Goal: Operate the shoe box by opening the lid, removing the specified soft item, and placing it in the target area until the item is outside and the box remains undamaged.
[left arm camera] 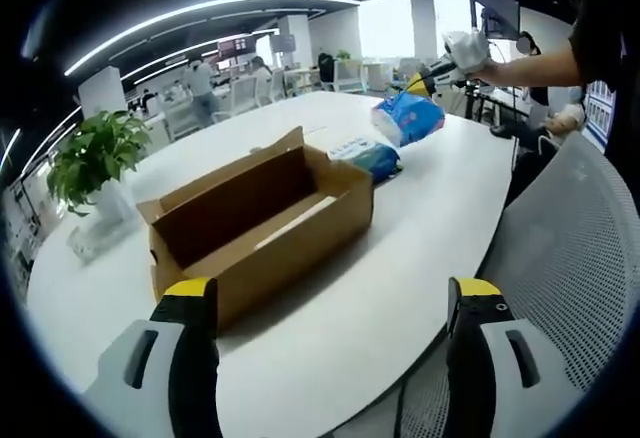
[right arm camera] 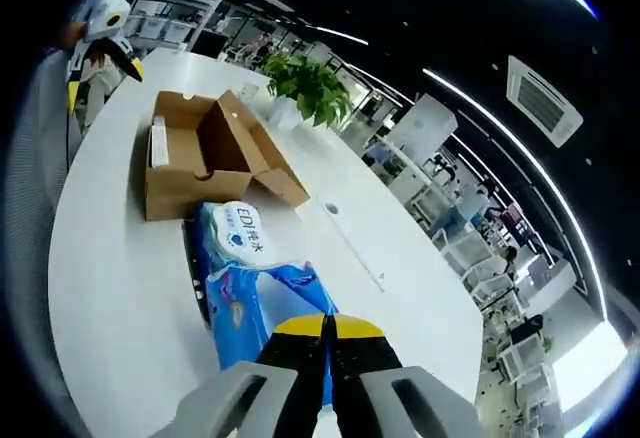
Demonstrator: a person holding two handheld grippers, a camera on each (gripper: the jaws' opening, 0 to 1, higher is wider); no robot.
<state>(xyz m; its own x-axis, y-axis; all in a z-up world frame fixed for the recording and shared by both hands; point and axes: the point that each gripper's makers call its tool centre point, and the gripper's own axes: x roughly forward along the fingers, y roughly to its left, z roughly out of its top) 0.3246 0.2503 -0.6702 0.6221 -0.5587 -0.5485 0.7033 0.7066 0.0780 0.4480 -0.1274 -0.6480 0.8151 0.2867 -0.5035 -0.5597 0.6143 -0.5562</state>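
We held the left gripper spread wide over the table, just before the open box. Our right gripper was pinched on a blue pack, lifted above the table beyond the box. Another pack lay just beside the box.

Matt cardboard box, glossy plastic pack, smooth table
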